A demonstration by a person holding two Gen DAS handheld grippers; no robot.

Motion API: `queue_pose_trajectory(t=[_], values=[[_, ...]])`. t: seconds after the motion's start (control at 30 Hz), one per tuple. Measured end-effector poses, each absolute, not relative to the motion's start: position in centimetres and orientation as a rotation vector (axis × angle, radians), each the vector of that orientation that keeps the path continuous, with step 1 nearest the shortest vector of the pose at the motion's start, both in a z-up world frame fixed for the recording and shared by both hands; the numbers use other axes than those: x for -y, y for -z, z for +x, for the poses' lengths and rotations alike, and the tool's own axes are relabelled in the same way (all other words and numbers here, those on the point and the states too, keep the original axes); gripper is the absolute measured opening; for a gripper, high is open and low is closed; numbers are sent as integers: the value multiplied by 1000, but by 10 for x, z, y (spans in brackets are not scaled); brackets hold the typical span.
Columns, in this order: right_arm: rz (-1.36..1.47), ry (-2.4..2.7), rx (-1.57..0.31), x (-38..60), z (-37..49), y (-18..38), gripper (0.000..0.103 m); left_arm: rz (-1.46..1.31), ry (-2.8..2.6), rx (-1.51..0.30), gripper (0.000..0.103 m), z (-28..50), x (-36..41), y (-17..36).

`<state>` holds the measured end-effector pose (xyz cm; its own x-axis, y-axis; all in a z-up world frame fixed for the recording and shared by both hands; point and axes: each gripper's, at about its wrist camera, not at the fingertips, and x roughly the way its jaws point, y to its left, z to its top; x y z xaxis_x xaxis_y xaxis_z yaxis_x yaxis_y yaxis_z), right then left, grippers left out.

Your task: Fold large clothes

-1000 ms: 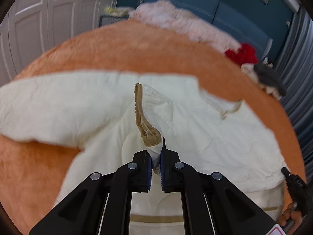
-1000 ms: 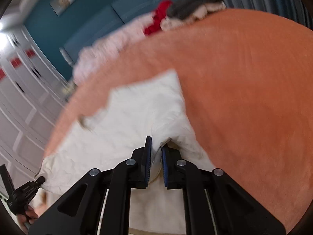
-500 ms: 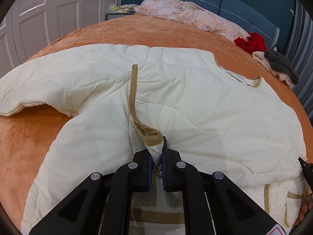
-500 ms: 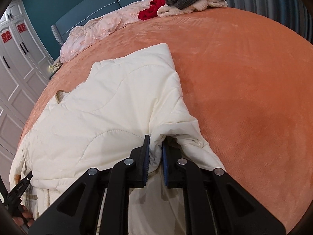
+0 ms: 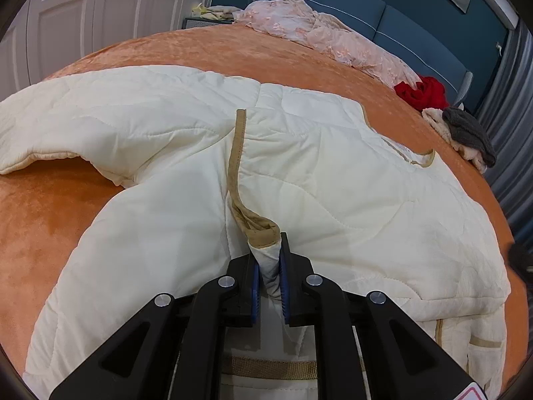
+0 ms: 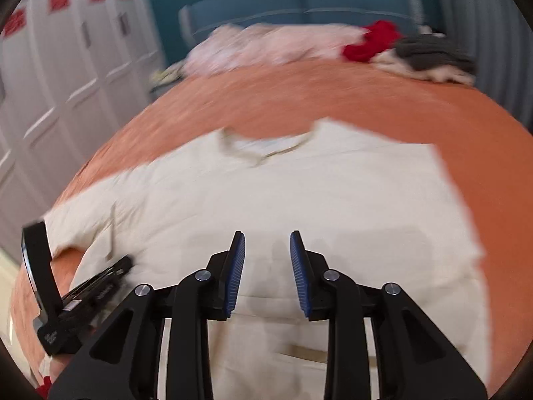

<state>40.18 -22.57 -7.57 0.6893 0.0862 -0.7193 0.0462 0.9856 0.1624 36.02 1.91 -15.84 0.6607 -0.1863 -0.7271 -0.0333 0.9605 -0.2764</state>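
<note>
At the top of the frame we see a pink blanket [image 5: 329, 38], a red cloth [image 5: 423, 91], a grey cloth [image 5: 466, 130] and white doors [image 5: 100, 16].

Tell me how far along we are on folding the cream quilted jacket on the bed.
Early stage. Done: the cream quilted jacket lies spread on the orange bedspread, one side already laid over its body. In hand: the left gripper pinches the tan-trimmed edge, its jaws just easing apart; the right gripper has just opened, nothing between its jaws. Left: the spread sleeve is unfolded, and no compact bundle yet.
</note>
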Motion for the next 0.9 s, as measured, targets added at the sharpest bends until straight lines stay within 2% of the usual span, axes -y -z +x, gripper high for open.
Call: queue_pose_trajectory(t=[0.23,0.63,0.7,0.83,0.9], values=[[142,-26,-907,192,419,132,26,-312,106,-841,12,360,-22,161],[62,1,-871,188,415,145,26,-424,154,-811,15,356,-37,158],[63,1,-870,187,416,145,26,-475,170,-791,21,349,-47,150],[53,6,-867,186,416,146,26,-536,155,-730,23,323,-97,117],[50,7,-865,186,414,145,26,-561,119,-720,36,314,-132,107]])
